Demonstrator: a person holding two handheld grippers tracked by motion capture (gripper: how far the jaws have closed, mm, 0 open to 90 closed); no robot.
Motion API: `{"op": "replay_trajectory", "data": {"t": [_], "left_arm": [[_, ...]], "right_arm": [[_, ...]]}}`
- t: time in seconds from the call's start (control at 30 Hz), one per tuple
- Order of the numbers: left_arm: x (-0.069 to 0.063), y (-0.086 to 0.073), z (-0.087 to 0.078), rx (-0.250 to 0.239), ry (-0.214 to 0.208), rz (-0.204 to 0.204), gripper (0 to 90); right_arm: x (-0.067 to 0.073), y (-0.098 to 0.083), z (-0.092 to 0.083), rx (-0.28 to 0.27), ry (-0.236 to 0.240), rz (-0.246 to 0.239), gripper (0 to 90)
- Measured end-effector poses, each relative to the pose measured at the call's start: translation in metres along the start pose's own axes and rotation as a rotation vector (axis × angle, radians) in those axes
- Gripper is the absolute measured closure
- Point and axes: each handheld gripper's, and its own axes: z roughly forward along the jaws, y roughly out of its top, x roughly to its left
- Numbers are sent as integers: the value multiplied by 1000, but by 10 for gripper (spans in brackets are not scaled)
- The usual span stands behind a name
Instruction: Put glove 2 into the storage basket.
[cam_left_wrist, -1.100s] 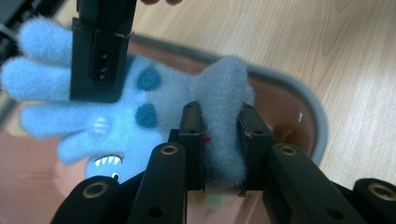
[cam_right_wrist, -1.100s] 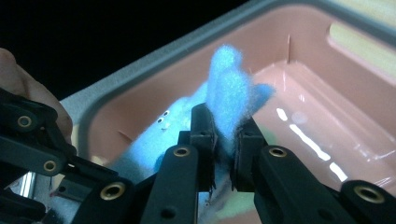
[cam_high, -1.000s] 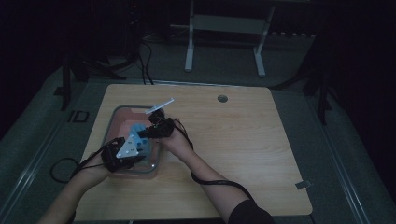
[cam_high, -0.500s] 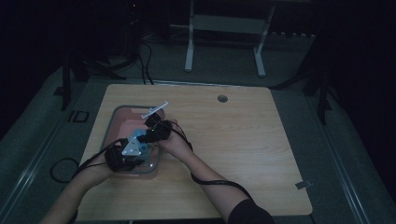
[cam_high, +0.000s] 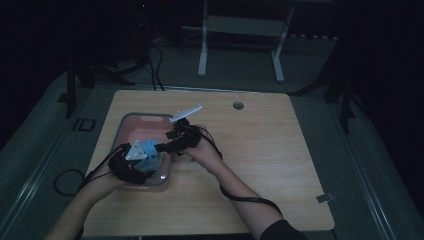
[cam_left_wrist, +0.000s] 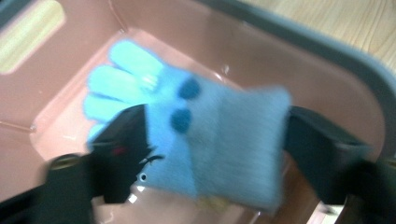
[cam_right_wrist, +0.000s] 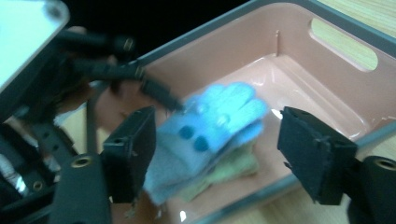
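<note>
Over the pink bin (cam_high: 131, 125), high view: left gripper (cam_high: 134, 159) and right gripper (cam_high: 165, 146) meet at a blue glove (cam_high: 148, 148).

Left gripper view: jaws wide apart, glove (cam_left_wrist: 205, 140) between them above the bin floor; grip unclear. Risk: it drops back.

Right gripper view: jaws released, flanking the glove (cam_right_wrist: 205, 130); green cloth (cam_right_wrist: 233, 170) beneath may snag.

The high view looks forward and down on the counter (cam_high: 280, 165) from afar; both gripper views look close along their fingers (cam_left_wrist: 121, 140) into one shared pink bin (cam_right_wrist: 299, 60).
</note>
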Motion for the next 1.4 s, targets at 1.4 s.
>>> {"op": "replay_trajectory", "data": {"t": [1.4], "left_arm": [[-91, 82, 33, -248, -262, 33, 74]], "right_arm": [[-30, -97, -81, 12, -84, -36, 141]]}}
